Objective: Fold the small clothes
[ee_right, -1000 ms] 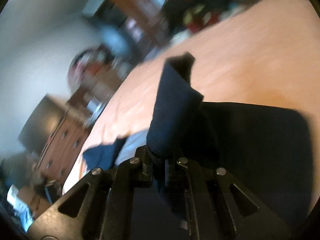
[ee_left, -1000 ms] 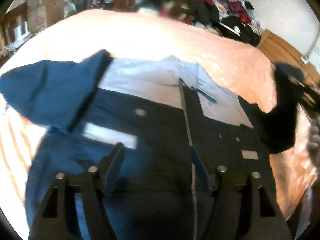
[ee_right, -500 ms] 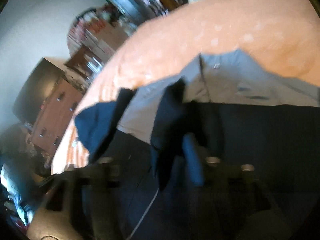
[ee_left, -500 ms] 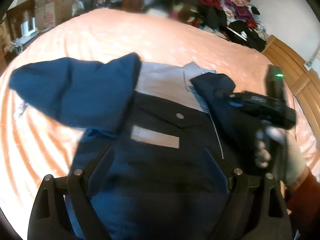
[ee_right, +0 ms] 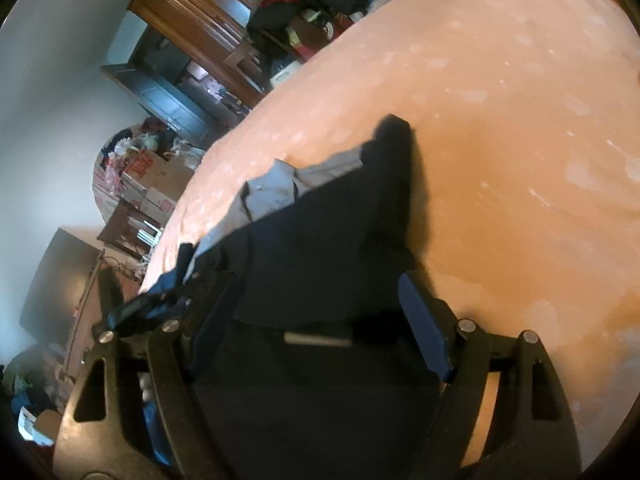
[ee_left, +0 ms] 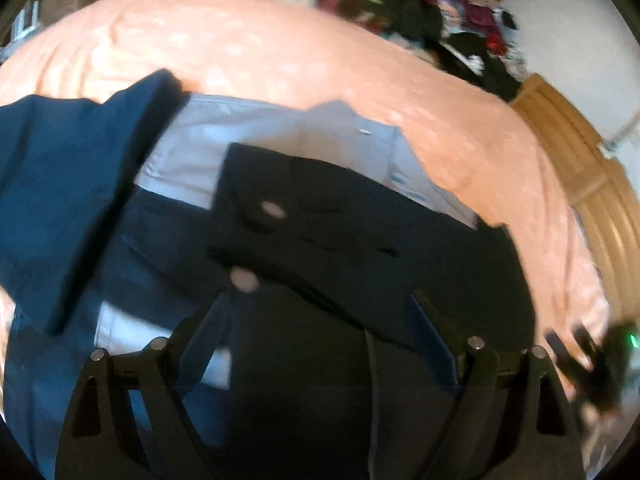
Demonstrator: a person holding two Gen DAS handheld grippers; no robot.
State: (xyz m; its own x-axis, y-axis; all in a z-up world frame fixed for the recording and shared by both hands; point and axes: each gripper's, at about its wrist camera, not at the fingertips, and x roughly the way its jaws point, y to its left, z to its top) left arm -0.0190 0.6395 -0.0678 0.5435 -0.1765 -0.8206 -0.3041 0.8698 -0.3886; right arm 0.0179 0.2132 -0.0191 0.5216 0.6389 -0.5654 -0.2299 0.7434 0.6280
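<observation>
Left claw point(ee_left: 320, 344) hangs spread wide over the dark navy work shirt with a pale grey-blue yoke and collar point(ee_left: 304, 392), gripping nothing; both of its black fingers straddle the shirt's chest, which puts it in a good spot to pin or smooth the cloth. Up and to the left of this claw the navy left sleeve point(ee_left: 60, 176) lies flung outward, not yet folded in. Straight ahead of the claw the other navy sleeve point(ee_left: 328, 224) lies folded across the chest, its cuff with pale buttons near the shirt's middle, so that side looks done. Beyond the shirt spreads the peach-orange bed cover point(ee_left: 280, 52) it rests on.

Right claw point(ee_right: 324, 312) is likewise spread and empty, its blue-padded finger point(ee_right: 424, 324) just off the shirt's right edge. Ahead of it the folded shoulder point(ee_right: 384, 184) makes a straight side edge, which suggests the fold is already laid. My guess is that the left sleeve comes next.
</observation>
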